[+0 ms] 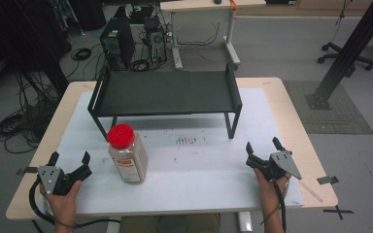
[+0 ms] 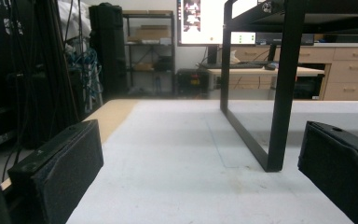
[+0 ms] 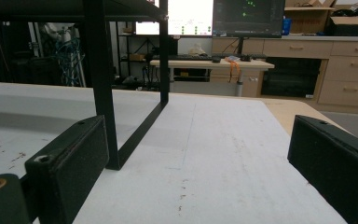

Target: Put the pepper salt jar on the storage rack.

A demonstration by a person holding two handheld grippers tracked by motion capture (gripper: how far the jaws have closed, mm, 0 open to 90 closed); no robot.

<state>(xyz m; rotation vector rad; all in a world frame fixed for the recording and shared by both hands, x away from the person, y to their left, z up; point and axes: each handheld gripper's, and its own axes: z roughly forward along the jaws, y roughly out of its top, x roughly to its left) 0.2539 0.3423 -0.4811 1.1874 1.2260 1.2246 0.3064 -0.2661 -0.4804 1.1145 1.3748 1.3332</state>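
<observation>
The jar [image 1: 127, 154] with the red lid [image 1: 121, 136] stands upright on the white mat [image 1: 199, 165], its long axis vertical, lid end up; its label faces toward me and a little to my right. It sits just to the right of my left gripper [image 1: 69, 159] and well apart from my right gripper [image 1: 262, 146], which is far off to its other side.

My left gripper rests low near the mat's near-left corner, held in my left hand [image 1: 63, 199], its jaws spread wide with nothing between them. They aim forward and slightly right. In the left gripper view the jaws frame bare mat, with the near left leg of the black shelf [image 2: 279, 84] ahead and to the right.

My right gripper lies near the mat's near-right edge in my right hand [image 1: 271, 187], forearm coming straight up from below. Its jaws also stand wide apart and grip nothing, aiming forward. In the right gripper view the shelf's leg [image 3: 101, 79] rises ahead on the left.

The black shelf [image 1: 165, 92] stands beyond both grippers across the far half of the table [image 1: 291, 121], its top bare. Dark specks [image 1: 187, 141] mark the mat in front of it, between my two grippers and farther out.
</observation>
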